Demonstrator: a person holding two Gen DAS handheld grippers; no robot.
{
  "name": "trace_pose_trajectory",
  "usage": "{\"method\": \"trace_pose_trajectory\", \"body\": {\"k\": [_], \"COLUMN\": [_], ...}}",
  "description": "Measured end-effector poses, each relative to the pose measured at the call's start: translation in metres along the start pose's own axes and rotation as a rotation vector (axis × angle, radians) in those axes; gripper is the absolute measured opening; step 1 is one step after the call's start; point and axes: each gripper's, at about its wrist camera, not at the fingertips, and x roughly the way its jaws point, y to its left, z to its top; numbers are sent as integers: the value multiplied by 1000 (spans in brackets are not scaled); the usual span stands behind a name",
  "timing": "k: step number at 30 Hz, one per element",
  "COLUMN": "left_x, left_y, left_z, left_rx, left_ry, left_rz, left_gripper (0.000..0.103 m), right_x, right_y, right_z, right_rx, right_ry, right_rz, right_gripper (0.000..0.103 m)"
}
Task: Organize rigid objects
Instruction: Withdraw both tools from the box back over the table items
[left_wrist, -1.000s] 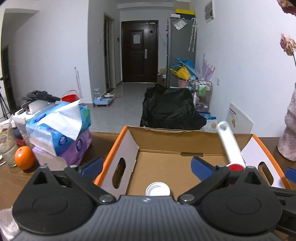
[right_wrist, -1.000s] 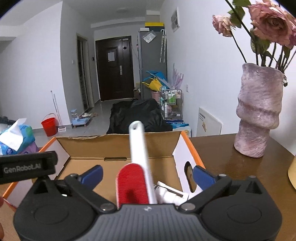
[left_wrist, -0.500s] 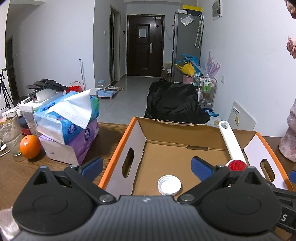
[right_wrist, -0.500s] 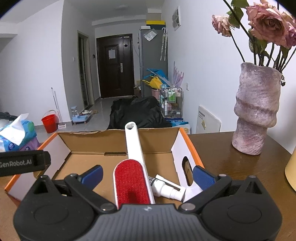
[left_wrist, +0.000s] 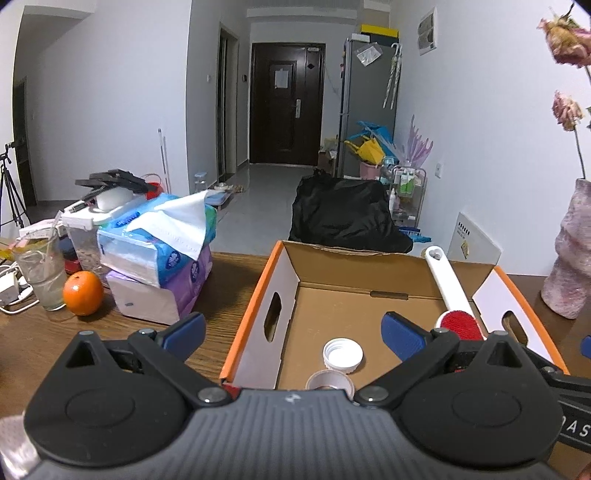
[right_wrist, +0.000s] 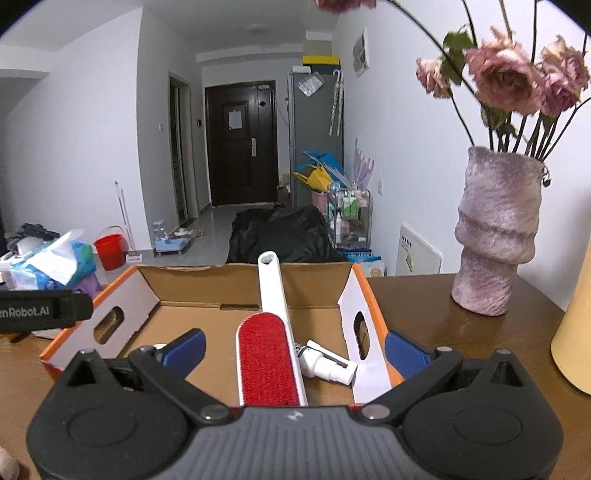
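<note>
The lint brush (right_wrist: 271, 354) lay inside the open cardboard box (right_wrist: 147, 291) toward its right side, its long axis running from near to far; the red bristle pad sat at the near end on the box floor, and the white handle pointed away and upward, its holed tip leaning on the far wall and rising just above that rim; in the left wrist view the same lint brush (left_wrist: 452, 295) appeared slanted, handle tip up and to the left, red pad low beside the right wall. The right gripper (right_wrist: 295, 349) stood with its blue-padded fingers spread wide, one on either side of the red pad and apart from it, holding nothing; the left gripper (left_wrist: 293, 330) was likewise spread wide and empty, its left finger over the wooden table (left_wrist: 229, 280) outside the box and its right finger over the box interior.

Only the right wrist view showed a small white spray bottle (right_wrist: 325, 363) lying on its side just right of the brush pad, near the right wall, and the full pink vase (right_wrist: 495, 236) of dried roses standing on the table right of the box. Only the left wrist view showed a white screw cap (left_wrist: 342, 355) on the box floor with a second round rim (left_wrist: 328, 382) just nearer the camera, partly hidden; it also showed an orange (left_wrist: 83, 293), a drinking glass (left_wrist: 42, 275) and stacked tissue packs (left_wrist: 162, 258) on the table left of the box.
</note>
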Motion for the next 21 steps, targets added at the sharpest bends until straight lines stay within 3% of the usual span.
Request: {"method": "trace_pose_trajectory", "body": {"k": [21], "left_x": [-81], "left_y": [27], "left_z": [-30], "left_rx": [23], "left_ry": [-45], "left_rz": [-5], "left_gripper": [103], "right_x": [-95], "right_y": [-9], "right_z": [-27], "right_rx": [-60], "right_ry": [-76], "right_rz": [40], "right_gripper": [103]}}
